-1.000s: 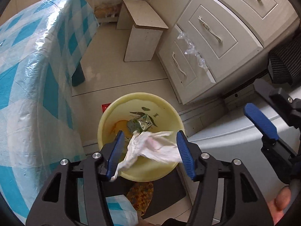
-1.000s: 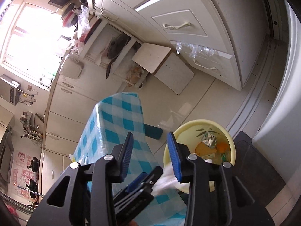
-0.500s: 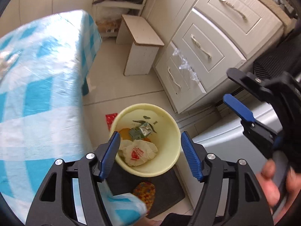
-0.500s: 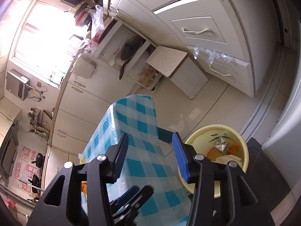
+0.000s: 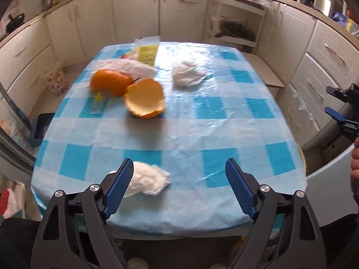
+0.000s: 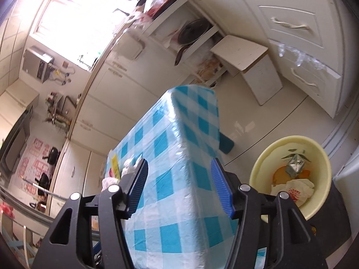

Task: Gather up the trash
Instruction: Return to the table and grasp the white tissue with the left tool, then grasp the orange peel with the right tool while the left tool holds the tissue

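— Checked table [image 5: 202,121]: what's left?
— Orange peels [image 5: 144,100], tissue wads mid-frame [image 5: 187,75] and bottom-left [image 5: 149,178]. Yellow bin [image 6: 314,204], lower right, already holds a wrapper and peel.
— Tools?
— Left tool [image 5: 177,188] gapes empty, level, beside the near wad; right tool [image 6: 179,186] released, tilted over the table's corner.

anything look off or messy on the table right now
Yes, trash lies loose on the table: two orange peels left of centre, a crumpled tissue behind them, another tissue at the near edge by the left claw. Nothing looks spilled or broken. Both claws are open and empty.
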{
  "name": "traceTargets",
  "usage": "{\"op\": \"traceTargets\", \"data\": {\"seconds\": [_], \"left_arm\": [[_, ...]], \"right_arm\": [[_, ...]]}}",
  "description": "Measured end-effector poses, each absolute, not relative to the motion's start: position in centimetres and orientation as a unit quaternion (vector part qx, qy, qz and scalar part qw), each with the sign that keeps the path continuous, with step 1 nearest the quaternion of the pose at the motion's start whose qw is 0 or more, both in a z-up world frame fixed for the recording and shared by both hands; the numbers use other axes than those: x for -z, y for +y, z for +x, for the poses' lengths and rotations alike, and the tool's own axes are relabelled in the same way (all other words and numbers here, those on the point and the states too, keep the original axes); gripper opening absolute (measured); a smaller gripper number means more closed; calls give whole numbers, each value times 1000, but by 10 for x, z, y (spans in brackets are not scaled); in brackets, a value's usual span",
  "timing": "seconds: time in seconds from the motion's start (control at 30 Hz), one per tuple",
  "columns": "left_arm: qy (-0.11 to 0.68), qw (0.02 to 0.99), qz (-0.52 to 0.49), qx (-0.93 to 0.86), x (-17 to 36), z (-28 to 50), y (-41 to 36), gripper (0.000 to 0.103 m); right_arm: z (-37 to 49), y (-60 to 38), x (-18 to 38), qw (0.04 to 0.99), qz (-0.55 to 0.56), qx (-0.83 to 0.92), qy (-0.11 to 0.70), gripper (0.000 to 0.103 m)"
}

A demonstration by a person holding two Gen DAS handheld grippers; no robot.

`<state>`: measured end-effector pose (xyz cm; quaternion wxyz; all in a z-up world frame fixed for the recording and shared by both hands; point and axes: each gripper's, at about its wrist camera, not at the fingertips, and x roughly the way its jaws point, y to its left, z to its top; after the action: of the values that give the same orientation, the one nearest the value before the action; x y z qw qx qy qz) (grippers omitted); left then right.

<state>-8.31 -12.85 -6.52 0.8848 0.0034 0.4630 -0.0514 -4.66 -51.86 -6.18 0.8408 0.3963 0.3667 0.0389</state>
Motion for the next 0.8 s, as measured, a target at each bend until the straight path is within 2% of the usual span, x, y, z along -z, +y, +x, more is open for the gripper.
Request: {"op": "traceTargets", "data": {"seconds": [0.33,0.4,0.47,0.63,0.7,0.8], "left_arm": [[498,866,-6,40,110,-71,-106,80],[496,867,-16,41,110,-69,-100,77],[491,870,-24,38,110,-67,-95,69],[488,870,-57,45,107,-66,-80,28],[488,868,-74,53,106,-66,-75,20],[481,871,-84,53,102,-66,-68,17]], "right_arm": [[-17,-425,58,846,318,-114,413,61],[-11,-408,60,844,305,-124,423,61],[-4,-391,63,841,294,-133,434,61],[14,-341,74,832,259,-162,462,61],[21,-319,79,829,243,-173,474,61],[32,-287,90,822,224,-185,490,61]]}}
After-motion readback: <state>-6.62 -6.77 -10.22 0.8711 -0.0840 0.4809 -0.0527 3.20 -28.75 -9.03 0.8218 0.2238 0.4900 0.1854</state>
